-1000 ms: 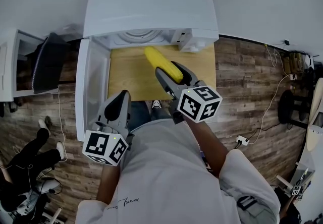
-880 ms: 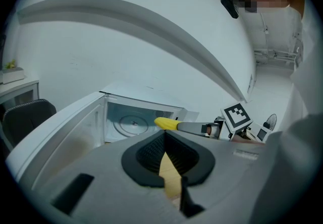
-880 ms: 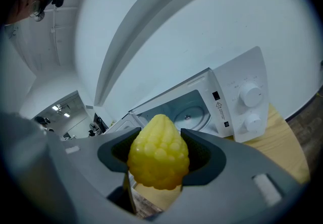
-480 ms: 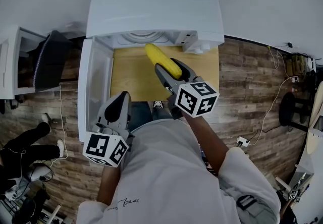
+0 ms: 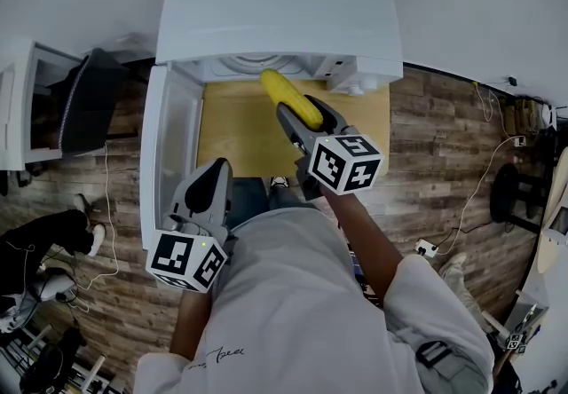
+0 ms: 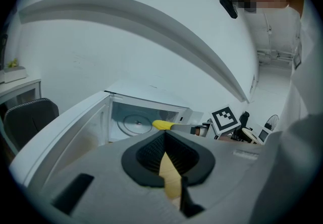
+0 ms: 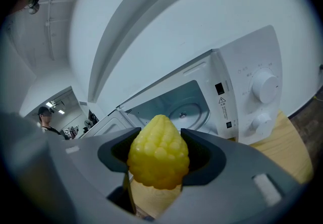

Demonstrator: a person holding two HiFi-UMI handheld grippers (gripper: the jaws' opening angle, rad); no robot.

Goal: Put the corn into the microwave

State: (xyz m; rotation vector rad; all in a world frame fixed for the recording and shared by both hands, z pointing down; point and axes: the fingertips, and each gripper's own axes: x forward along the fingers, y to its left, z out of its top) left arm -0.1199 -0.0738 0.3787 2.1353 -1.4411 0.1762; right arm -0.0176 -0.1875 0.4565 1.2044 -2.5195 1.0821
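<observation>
1. My left hand-held gripper [image 5: 214, 169], at 7 o'clock in the head view, has its jaws together with nothing in them.
2. My right hand-held gripper [image 5: 303, 114] is clamped on the corn [image 5: 282, 96], with the cob tip pointing to 11 o'clock.
3. The corn is above the table [image 5: 231, 135], at the mouth of the microwave [image 5: 275, 2].
4. The microwave door [image 5: 158, 153] is open at 9 o'clock.

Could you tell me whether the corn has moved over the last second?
Yes. Held in the right gripper, the corn has moved closer to the open microwave; its tip now reaches the opening's edge.
</observation>
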